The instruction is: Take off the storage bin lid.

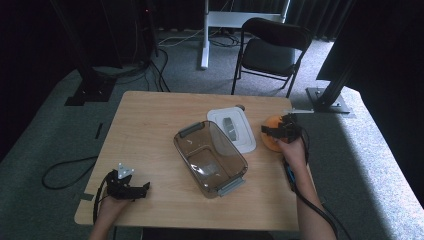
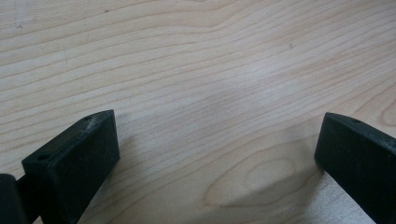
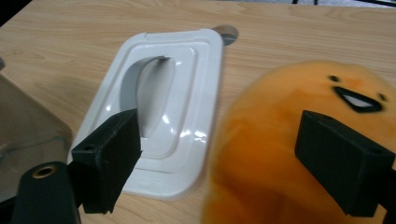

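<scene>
Nearest the high view's lens, the left gripper (image 1: 131,187) is seen resting on the light wooden table (image 1: 150,125) at its near left corner, away from the work. Farther in, a clear smoky plastic storage box with grey end handles (image 1: 210,158) lies slantwise at the middle, its white rectangular lid (image 1: 232,129) just beyond it. The right gripper (image 1: 281,131) is held over a round orange plush toy with a small face (image 1: 270,134) near the table's right edge.

In the left gripper view, the jaws are spread wide with only bare wood grain between them.

In the right gripper view, the jaws are released and parted, straddling the plush toy (image 3: 299,149) without yet pinching it; the lid (image 3: 163,107) lies just beside the toy.

The step is judged to be the grasp: the jaws are best lowered further and centred on the toy's bulk before being closed. The toy's face points up and away; no long axis can be made out, the shape being nearly round.
</scene>
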`<state>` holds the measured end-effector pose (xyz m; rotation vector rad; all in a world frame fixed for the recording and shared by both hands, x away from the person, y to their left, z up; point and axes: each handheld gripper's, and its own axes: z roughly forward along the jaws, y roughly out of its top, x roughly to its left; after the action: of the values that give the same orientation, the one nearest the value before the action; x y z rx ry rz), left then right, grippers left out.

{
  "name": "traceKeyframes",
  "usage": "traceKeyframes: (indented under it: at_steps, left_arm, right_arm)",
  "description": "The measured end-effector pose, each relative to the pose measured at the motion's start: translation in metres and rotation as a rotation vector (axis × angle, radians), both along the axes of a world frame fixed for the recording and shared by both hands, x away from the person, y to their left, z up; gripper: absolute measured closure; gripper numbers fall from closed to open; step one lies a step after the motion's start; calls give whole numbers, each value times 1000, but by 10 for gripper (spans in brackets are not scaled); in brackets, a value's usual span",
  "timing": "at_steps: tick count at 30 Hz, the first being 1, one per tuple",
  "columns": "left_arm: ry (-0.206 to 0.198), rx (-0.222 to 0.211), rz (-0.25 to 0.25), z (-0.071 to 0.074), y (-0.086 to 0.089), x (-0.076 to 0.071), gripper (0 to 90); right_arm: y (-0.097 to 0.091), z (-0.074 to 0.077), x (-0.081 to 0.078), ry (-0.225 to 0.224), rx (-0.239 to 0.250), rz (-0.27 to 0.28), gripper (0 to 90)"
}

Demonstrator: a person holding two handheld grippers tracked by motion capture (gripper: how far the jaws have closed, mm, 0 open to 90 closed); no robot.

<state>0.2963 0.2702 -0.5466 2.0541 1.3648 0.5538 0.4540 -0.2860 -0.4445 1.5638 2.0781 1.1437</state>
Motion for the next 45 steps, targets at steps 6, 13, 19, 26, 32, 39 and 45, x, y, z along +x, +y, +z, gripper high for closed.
traceKeyframes:
  at_steps: [6,13,19,26,32,39,45]
  left_arm:
    - [0,0,1,0,0,0,3]
    - [0,0,3,0,0,0,3]
    - [0,0,2,0,0,0,2]
    - [0,0,2,0,0,0,2]
    - [0,0,2,0,0,0,2]
    - [0,0,2,0,0,0,3]
    - [0,0,2,0,0,0,2]
  right_arm:
    - [-13,2,-3,-2,-4,-24,140]
    - [-30,1,-7,3,2,-73,145]
    - [-40,-3,-10,17,1,-106,145]
    - [-47,-9,-10,32,-1,-132,145]
    - [-49,-18,-6,57,-7,-145,145]
    - [-47,-28,0,97,0,-157,144]
    - [-41,-31,4,107,-7,-154,144]
